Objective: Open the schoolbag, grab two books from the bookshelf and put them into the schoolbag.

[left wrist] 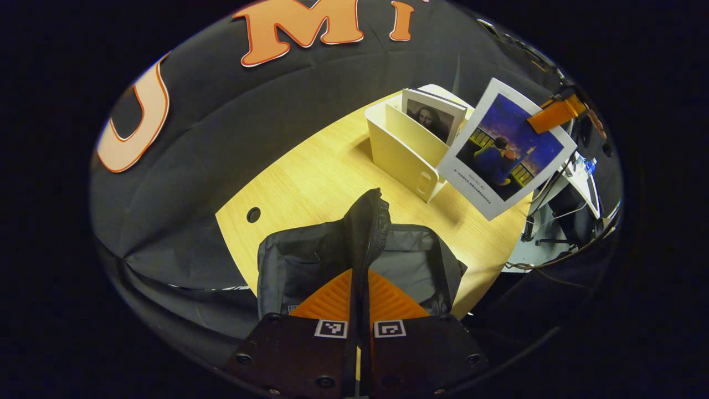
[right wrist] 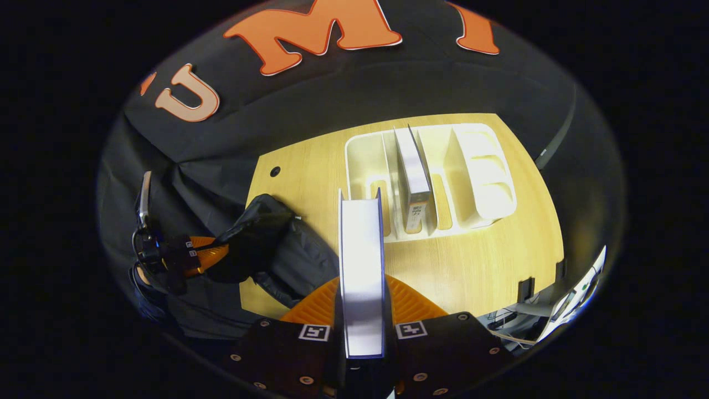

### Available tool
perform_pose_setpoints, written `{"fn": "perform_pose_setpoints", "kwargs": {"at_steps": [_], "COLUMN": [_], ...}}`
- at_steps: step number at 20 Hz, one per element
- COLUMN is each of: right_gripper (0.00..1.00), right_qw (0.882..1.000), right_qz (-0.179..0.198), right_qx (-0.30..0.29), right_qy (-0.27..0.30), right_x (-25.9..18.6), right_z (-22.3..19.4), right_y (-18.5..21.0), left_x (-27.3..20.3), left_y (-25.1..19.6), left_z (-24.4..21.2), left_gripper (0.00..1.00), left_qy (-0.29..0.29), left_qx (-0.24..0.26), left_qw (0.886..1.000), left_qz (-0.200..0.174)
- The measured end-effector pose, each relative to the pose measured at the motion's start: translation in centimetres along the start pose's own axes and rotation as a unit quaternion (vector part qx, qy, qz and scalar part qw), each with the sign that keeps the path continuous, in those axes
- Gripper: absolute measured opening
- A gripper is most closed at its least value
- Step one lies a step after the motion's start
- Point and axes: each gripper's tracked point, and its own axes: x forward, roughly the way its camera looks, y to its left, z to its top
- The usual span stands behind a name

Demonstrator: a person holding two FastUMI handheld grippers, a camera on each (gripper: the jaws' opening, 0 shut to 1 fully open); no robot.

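Note:
The black schoolbag [left wrist: 412, 260] lies open on the wooden table [left wrist: 310, 177]. My left gripper [left wrist: 360, 277] is shut on its zippered flap [left wrist: 370, 221] and holds it upright. The white bookshelf [left wrist: 404, 149] stands behind, with a portrait-cover book [left wrist: 433, 117] in one slot. To its right, my right gripper [left wrist: 556, 112] holds a blue-cover book [left wrist: 507, 149] in the air. In the right gripper view, that book [right wrist: 361, 260] is edge-on between my right gripper [right wrist: 361, 282]. The bookshelf [right wrist: 482, 183] and its book [right wrist: 412, 177] lie ahead. At the left, my left gripper [right wrist: 207, 255] holds up the schoolbag [right wrist: 299, 260].
A round cable hole [left wrist: 253, 214] sits in the table left of the bag. Beyond the table's right edge are cables and a stand with equipment [left wrist: 576, 199]. Black cloth hangs close behind and left of the table.

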Motion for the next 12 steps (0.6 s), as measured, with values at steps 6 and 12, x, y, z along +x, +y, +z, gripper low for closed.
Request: {"fn": "perform_pose_setpoints", "kwargs": {"at_steps": [6, 12], "right_gripper": [0.28, 0.27], "right_qw": [0.994, 0.971], "right_qz": [0.084, 0.188], "right_qx": [0.074, 0.149], "right_qy": [-0.014, -0.007], "right_x": [-0.2, 5.0], "right_z": [-3.2, -5.5], "right_y": [3.4, 8.9], "left_x": [0.1, 0.0], "left_y": [-0.4, -1.3], "left_z": [0.3, 0.9], "left_gripper": [0.04, 0.03], "left_qy": [-0.007, -0.020], "left_qx": [-0.004, -0.016], "left_qw": [1.000, 1.000], "left_qz": [-0.004, -0.008]}}
